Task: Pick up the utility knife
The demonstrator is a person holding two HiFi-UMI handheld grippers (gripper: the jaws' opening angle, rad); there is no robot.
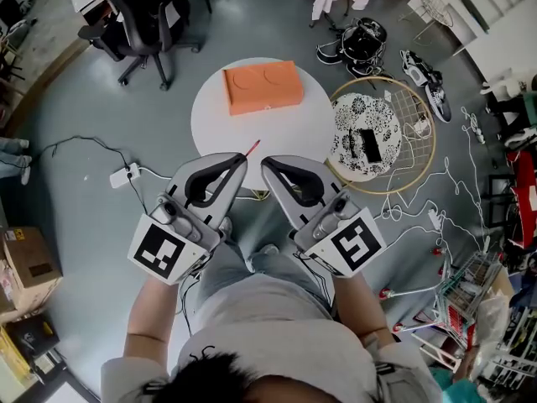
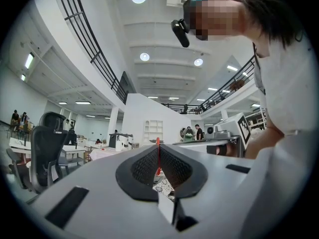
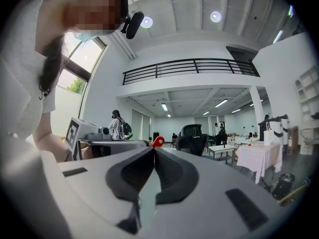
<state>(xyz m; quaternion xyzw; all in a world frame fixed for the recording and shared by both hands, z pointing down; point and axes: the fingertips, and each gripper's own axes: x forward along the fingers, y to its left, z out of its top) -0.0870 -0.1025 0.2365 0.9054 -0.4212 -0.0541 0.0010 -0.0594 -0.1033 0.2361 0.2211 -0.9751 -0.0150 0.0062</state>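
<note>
Pinches the slim red utility knife [image 1: 252, 148] between the closed-in jaws of the left gripper [image 1: 242, 159], blade end poking out over the near edge of the round white table [image 1: 210, 116]. Holds the right gripper [image 1: 267, 164] just beside it, jaws pressed together on nothing. Faces an orange box [image 1: 262, 86] lying farther back on that table.

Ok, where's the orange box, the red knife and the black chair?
orange box [image 1: 262, 87], head view, middle of its top.
knife [image 1: 252, 148], head view, the thin red part that shows over the white table.
black chair [image 1: 149, 15], head view, middle of its dark body.
</note>
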